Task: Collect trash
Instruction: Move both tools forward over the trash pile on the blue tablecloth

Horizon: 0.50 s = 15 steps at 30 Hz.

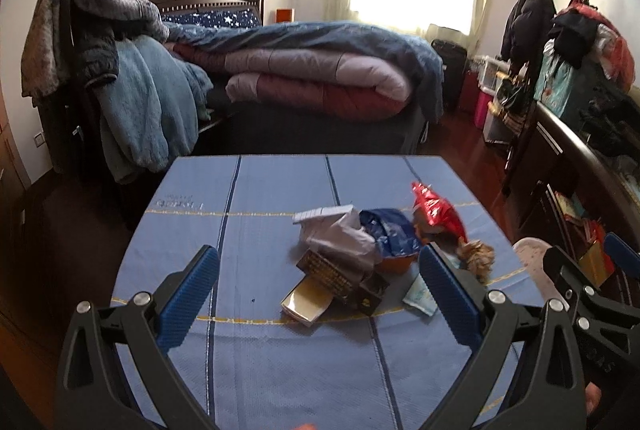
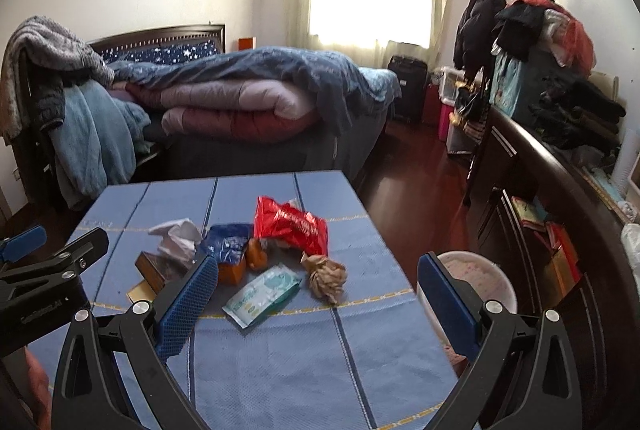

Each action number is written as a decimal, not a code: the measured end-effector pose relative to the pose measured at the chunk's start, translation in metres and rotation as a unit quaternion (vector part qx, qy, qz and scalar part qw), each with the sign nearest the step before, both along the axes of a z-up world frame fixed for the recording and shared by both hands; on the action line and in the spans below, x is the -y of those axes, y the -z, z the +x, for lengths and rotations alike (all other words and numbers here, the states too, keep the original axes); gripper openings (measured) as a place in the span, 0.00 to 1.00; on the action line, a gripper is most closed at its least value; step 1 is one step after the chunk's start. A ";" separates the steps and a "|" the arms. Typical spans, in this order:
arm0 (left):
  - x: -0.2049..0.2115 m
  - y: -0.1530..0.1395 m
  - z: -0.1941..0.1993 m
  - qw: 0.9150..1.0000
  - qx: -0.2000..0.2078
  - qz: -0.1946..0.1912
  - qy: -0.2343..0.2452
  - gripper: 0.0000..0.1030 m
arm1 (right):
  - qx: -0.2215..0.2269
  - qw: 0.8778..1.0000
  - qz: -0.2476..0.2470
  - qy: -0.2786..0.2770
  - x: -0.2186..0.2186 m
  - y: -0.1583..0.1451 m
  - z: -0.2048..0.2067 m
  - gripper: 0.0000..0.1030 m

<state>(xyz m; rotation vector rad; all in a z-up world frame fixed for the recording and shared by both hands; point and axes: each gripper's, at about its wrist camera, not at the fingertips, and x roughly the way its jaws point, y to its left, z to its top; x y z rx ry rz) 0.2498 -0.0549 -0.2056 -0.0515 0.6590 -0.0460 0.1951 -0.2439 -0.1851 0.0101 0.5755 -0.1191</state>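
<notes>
A heap of trash lies on the blue tablecloth (image 1: pixel 260 350): a red snack bag (image 2: pixel 290 226), a blue foil bag (image 2: pixel 228 242), crumpled white paper (image 2: pixel 176 236), a dark open box (image 1: pixel 320 280), a wet-wipes pack (image 2: pixel 262 294) and a brown paper wad (image 2: pixel 326 276). My left gripper (image 1: pixel 318 282) is open and empty, just short of the box. My right gripper (image 2: pixel 318 290) is open and empty, above the table's near right part, with the wipes pack and wad between its fingers in view. The pink-lined bin (image 2: pixel 476 280) stands beside the table's right edge.
A bed (image 2: pixel 240 102) piled with quilts stands beyond the table. A chair draped with blankets (image 1: pixel 100 70) is at the left. A dark cabinet (image 2: pixel 560 190) loaded with clothes runs along the right wall. Red wood floor lies between.
</notes>
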 end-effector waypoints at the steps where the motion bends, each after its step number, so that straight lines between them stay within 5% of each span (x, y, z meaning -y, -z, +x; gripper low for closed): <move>1: 0.000 0.005 0.003 1.000 -0.005 0.001 0.000 0.97 | -0.006 1.000 0.001 -0.002 0.000 0.005 0.003 0.97; 15: -0.001 0.076 0.044 0.997 -0.080 0.008 0.007 0.97 | -0.075 0.997 0.006 -0.018 -0.008 0.057 0.030 0.97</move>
